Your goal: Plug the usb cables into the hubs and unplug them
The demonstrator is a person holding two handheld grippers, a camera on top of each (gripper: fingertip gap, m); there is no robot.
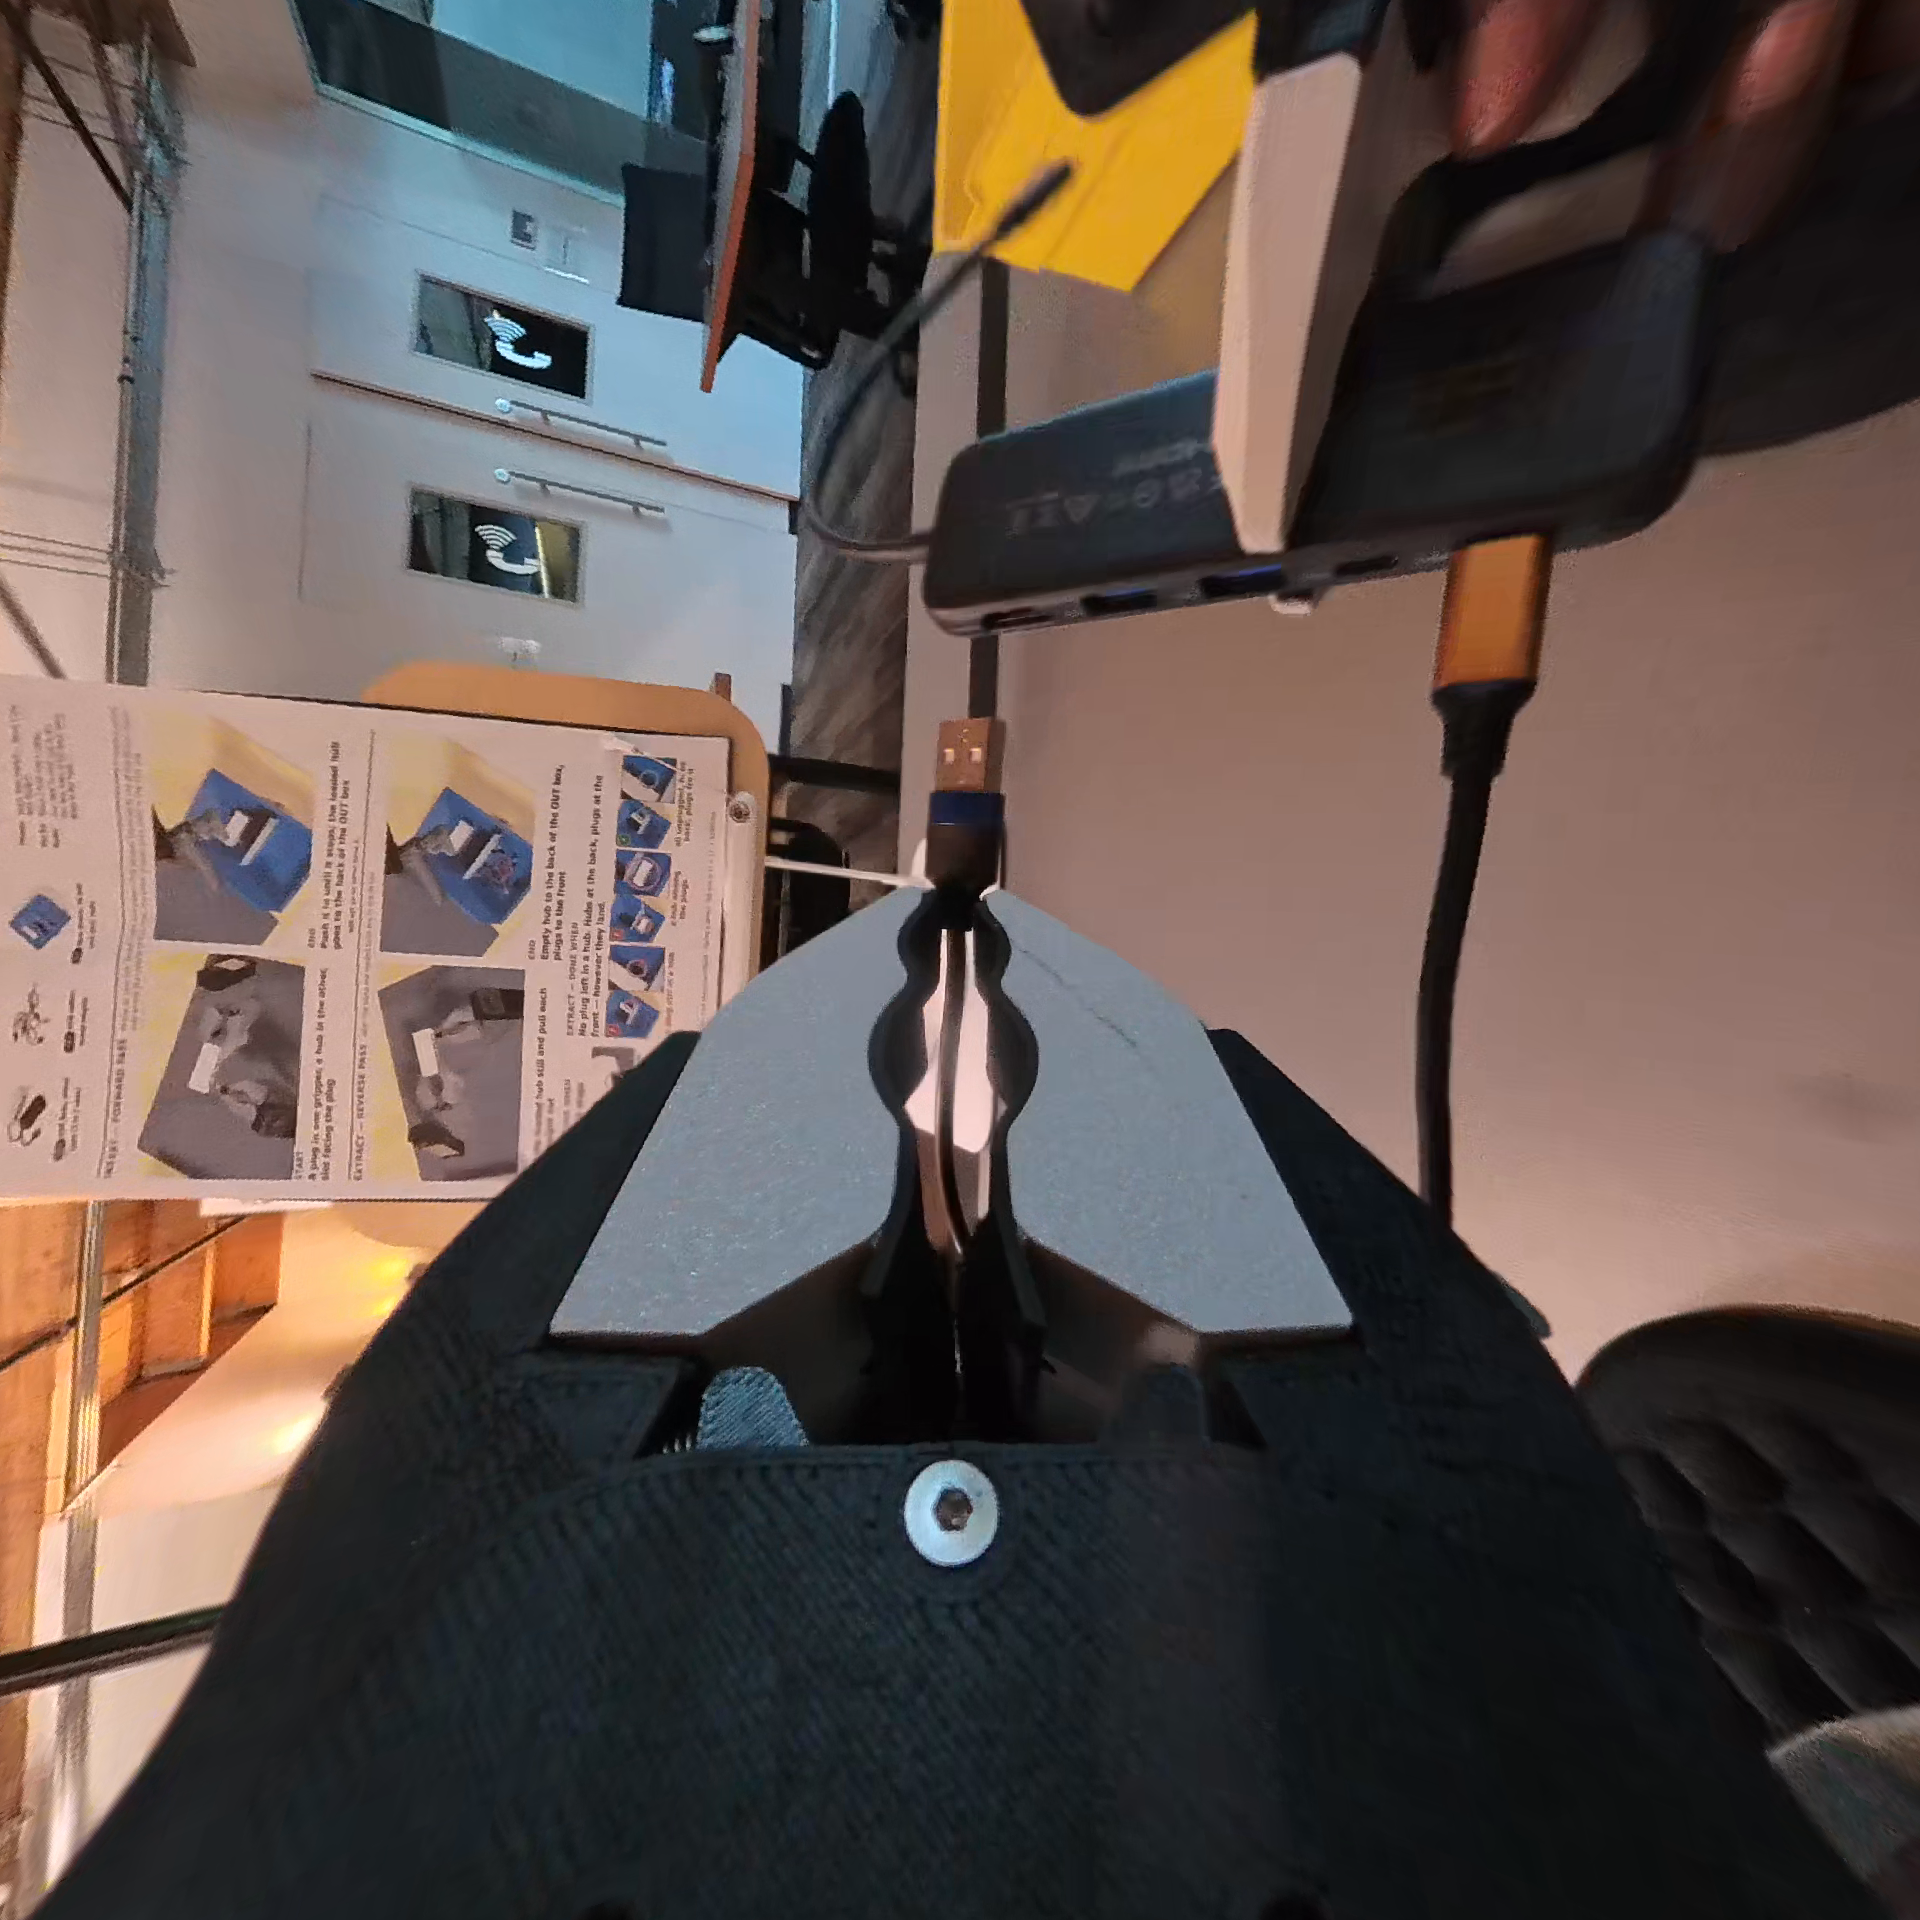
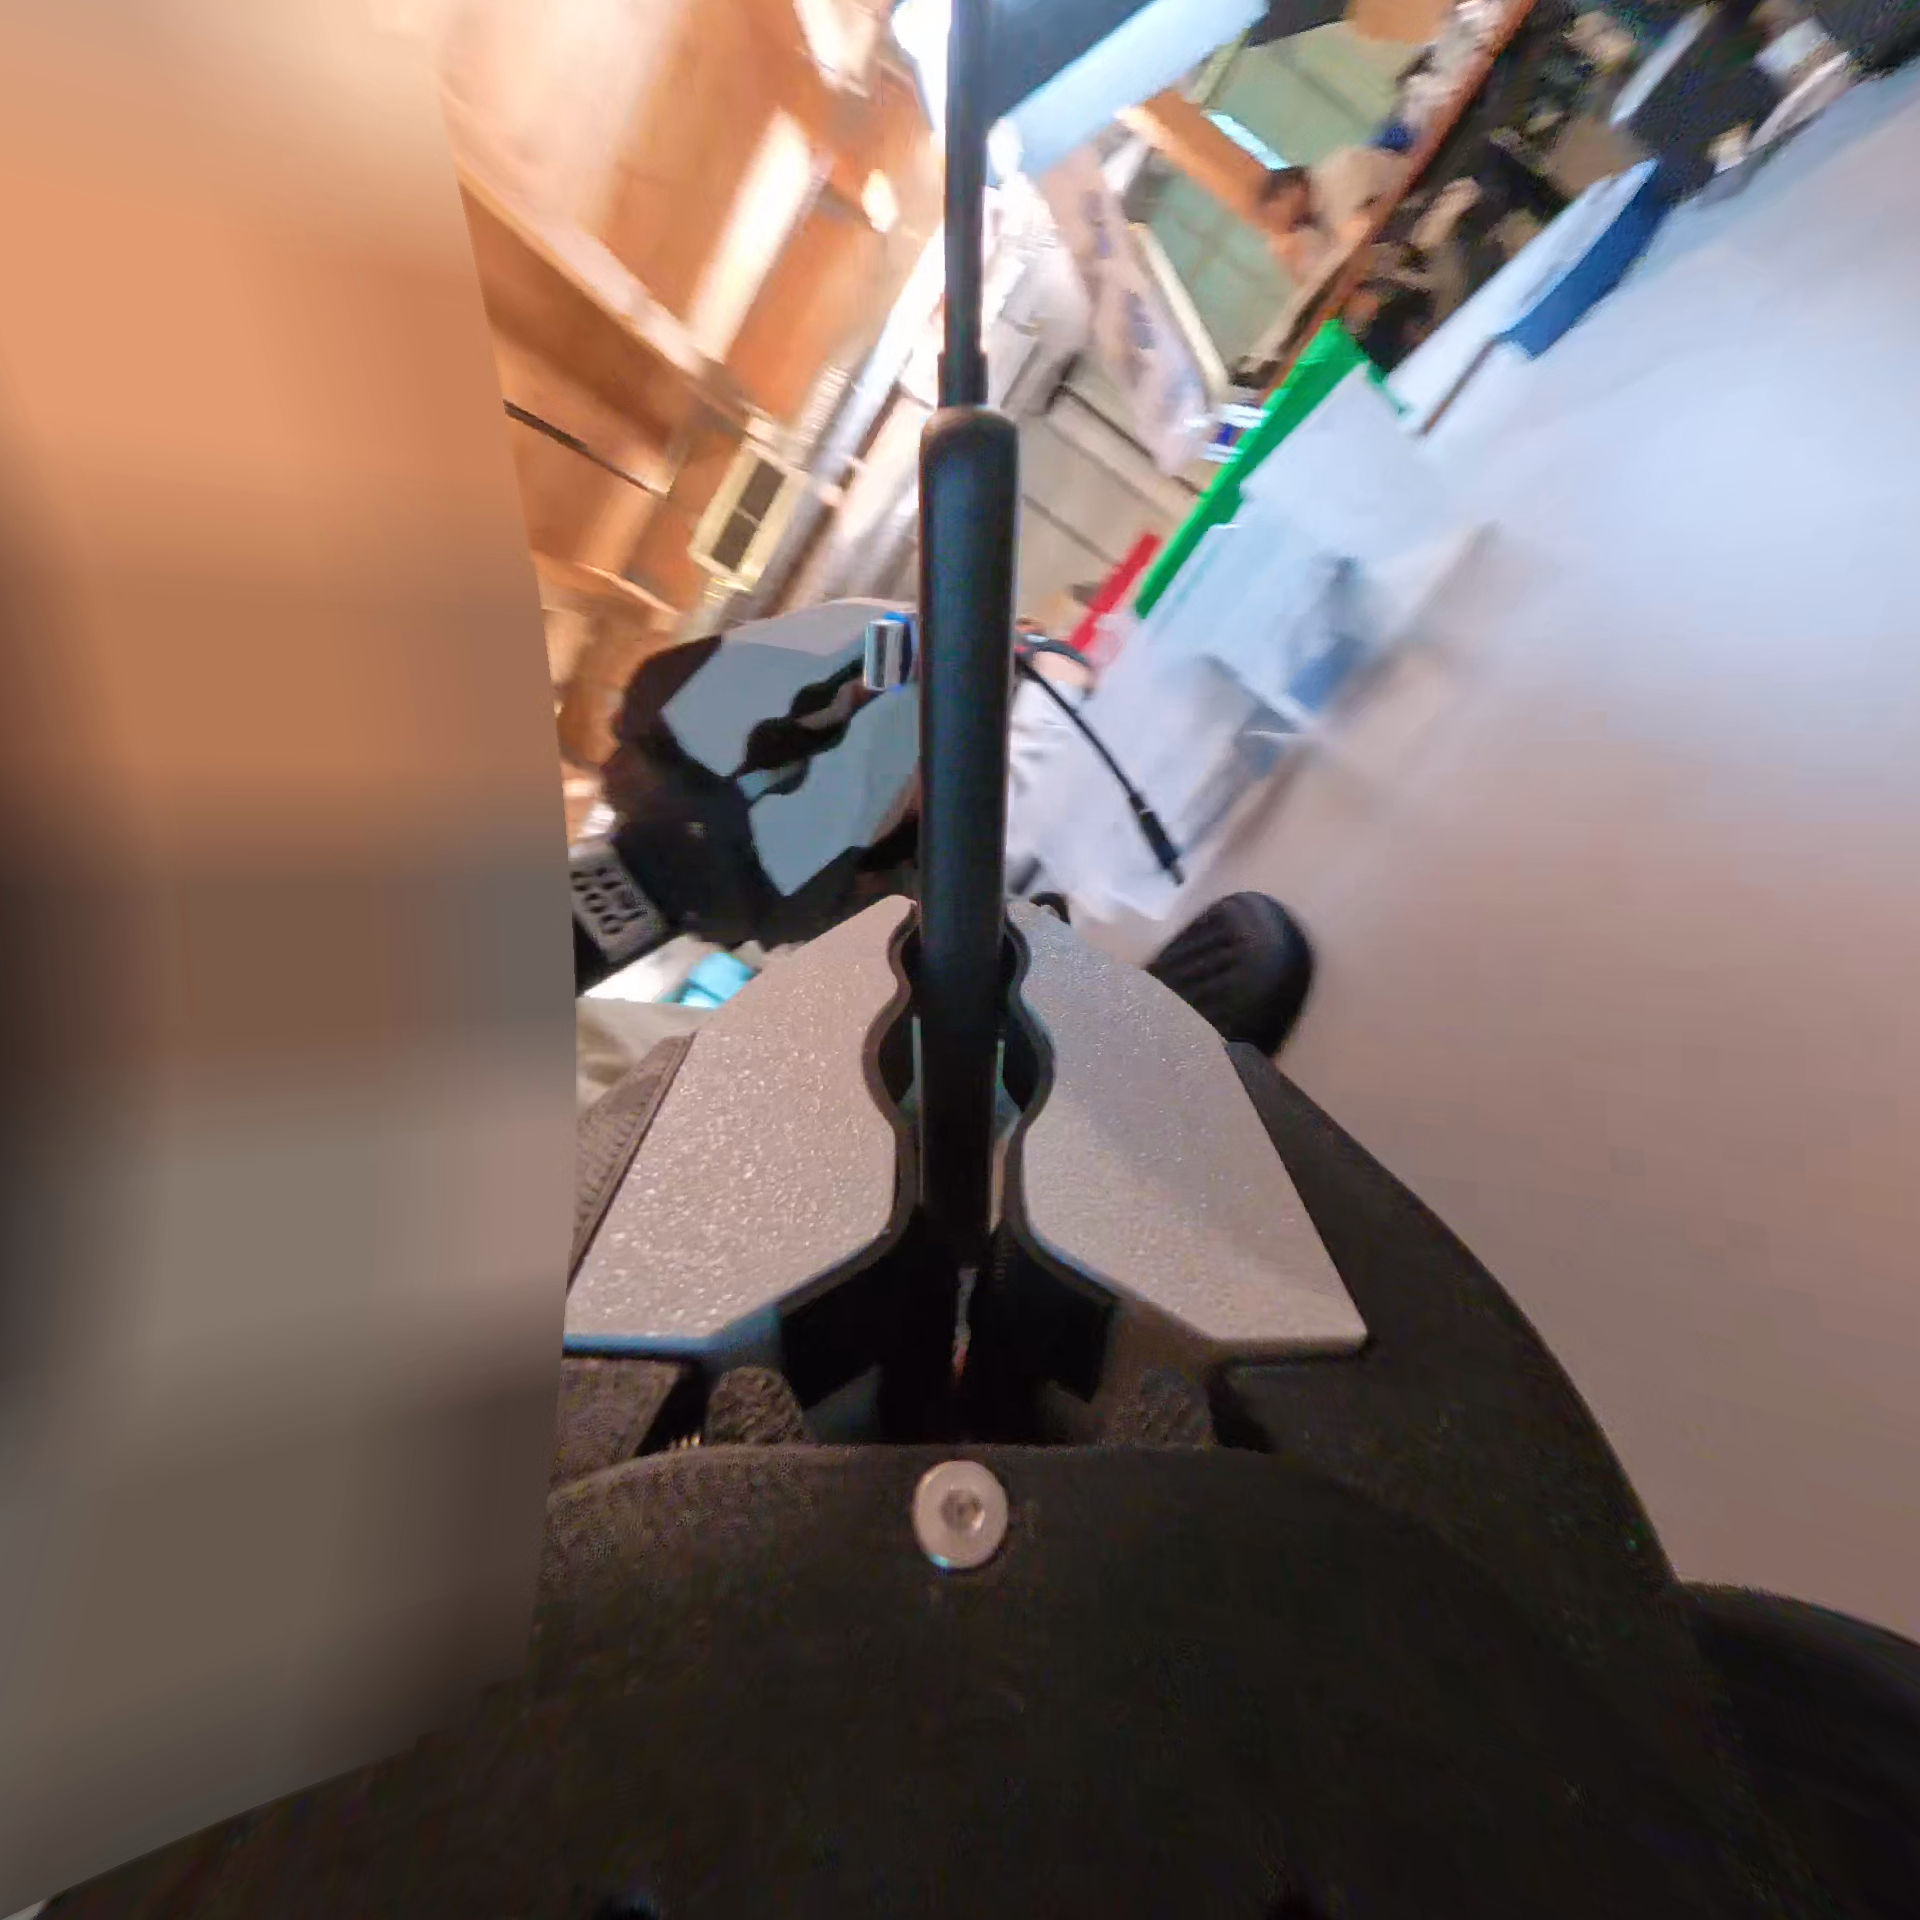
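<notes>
Printed instruction sheet [image 1: 364, 935], yellow paper [image 1: 1081, 166], black office chair [image 1: 1766, 1496]

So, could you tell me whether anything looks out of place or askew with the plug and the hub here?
Nothing looks damaged. The left gripper holds the USB plug short of the hub, which the right gripper clamps. The plug points between ports rather than squarely at one; an orange-collared cable is already seated.

Hub [image 1: 1143, 520] is dark grey, one plugged-in cable's plug [image 1: 1491, 613] is shiny orange-copper with a black cord. The loose USB plug [image 1: 971, 774] has a blue band on black, and the tabletop [image 1: 1714, 935] is plain white.
</notes>
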